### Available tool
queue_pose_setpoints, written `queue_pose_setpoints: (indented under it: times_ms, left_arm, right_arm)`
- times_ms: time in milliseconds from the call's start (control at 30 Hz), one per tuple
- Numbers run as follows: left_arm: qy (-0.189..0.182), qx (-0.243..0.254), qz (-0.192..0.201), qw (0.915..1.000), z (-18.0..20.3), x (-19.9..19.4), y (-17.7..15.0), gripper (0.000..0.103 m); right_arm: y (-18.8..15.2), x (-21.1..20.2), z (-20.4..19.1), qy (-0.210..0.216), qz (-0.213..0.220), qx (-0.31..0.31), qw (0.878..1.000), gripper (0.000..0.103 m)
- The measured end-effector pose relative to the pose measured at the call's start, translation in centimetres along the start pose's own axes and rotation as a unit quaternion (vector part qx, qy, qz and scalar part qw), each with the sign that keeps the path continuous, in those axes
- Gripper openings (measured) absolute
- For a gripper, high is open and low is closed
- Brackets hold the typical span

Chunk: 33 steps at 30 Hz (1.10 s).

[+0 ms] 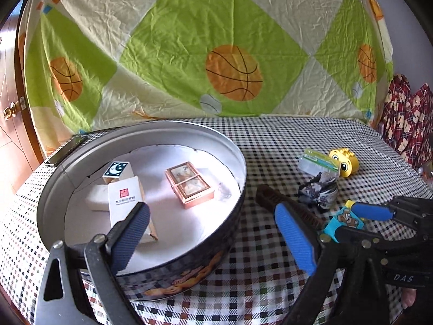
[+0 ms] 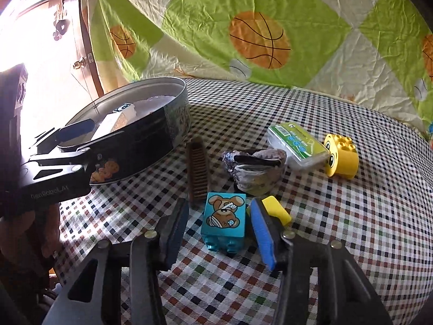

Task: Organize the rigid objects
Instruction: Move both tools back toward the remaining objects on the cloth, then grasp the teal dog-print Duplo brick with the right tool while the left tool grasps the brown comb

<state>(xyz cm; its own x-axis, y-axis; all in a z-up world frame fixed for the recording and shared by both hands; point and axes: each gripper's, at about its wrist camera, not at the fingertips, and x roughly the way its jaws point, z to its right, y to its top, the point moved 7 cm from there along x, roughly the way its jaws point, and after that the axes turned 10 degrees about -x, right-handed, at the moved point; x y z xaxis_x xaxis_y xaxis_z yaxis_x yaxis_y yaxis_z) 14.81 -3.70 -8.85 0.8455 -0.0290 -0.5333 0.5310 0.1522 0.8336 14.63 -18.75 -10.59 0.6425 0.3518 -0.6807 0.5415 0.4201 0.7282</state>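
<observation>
A round metal tin (image 1: 238,189) (image 2: 173,124) stands at the left of the checked table. In it lie a white card box (image 1: 127,203), a moon-print box (image 1: 117,169) and a copper-framed box (image 1: 189,187). My left gripper (image 1: 216,233) is open, its left finger over the tin's near rim and its right finger outside it. My right gripper (image 2: 219,233) (image 1: 349,222) is open, its fingers either side of a turquoise bear block (image 2: 224,219) (image 1: 343,222) lying on the table. A small yellow block (image 2: 276,208) lies just beyond the right finger.
A brown comb (image 2: 197,168) (image 1: 286,208), a crumpled patterned cloth (image 2: 257,170) (image 1: 319,189), a clear box with a green label (image 2: 297,143) (image 1: 319,162) and a yellow face block (image 2: 341,154) (image 1: 343,162) lie right of the tin. A basketball-print sheet (image 1: 216,40) hangs behind.
</observation>
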Motion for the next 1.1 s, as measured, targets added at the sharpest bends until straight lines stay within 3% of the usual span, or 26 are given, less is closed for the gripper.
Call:
queue_pose_setpoints:
  times_ms: [133,200,367,467,533,633,800,933,1100]
  left_arm:
    - [-0.004,0.003,0.001,1.0,0.2,-0.2,-0.1,0.095]
    - [-0.005,0.003,0.002,1.0,0.3,-0.2,-0.1,0.095]
    - [-0.008,0.004,-0.001,1.0,0.8,-0.2,-0.2,0.095]
    - [-0.013,0.011,-0.002,0.9999,1.5,-0.2,-0.4,0.095]
    - [-0.016,0.018,-0.002,0.9997,2.1,-0.4,-0.5,0.095]
    - [-0.022,0.026,-0.005,0.9994,3.0,-0.3,-0.7,0.095]
    - [-0.027,0.053,-0.009,0.9982,5.3,-0.3,-1.2,0.095]
    - [-0.032,0.072,-0.016,0.9968,7.3,0.1,-1.0,0.094]
    - [-0.038,0.097,-0.026,0.9942,9.9,0.7,-1.5,0.093]
  right_arm:
    - [-0.1,0.0,-0.2,-0.01,-0.003,-0.005,1.0,0.05]
    - [-0.3,-0.1,-0.7,0.007,-0.002,-0.002,1.0,0.05]
    - [-0.7,1.1,-0.5,0.011,-0.03,0.005,0.999,0.049]
    - [-0.7,2.1,0.6,0.015,-0.046,0.025,0.999,0.036]
    - [-0.3,1.6,0.9,0.012,-0.027,0.03,0.999,0.034]
    - [0.2,0.3,1.4,-0.004,0.006,0.034,0.999,0.034]
    - [1.0,-1.4,4.1,-0.067,0.044,0.058,0.995,0.034]
    - [1.4,-1.8,6.3,-0.114,0.048,0.065,0.99,0.034]
    - [0.7,-1.2,7.8,-0.134,0.045,0.073,0.987,0.034]
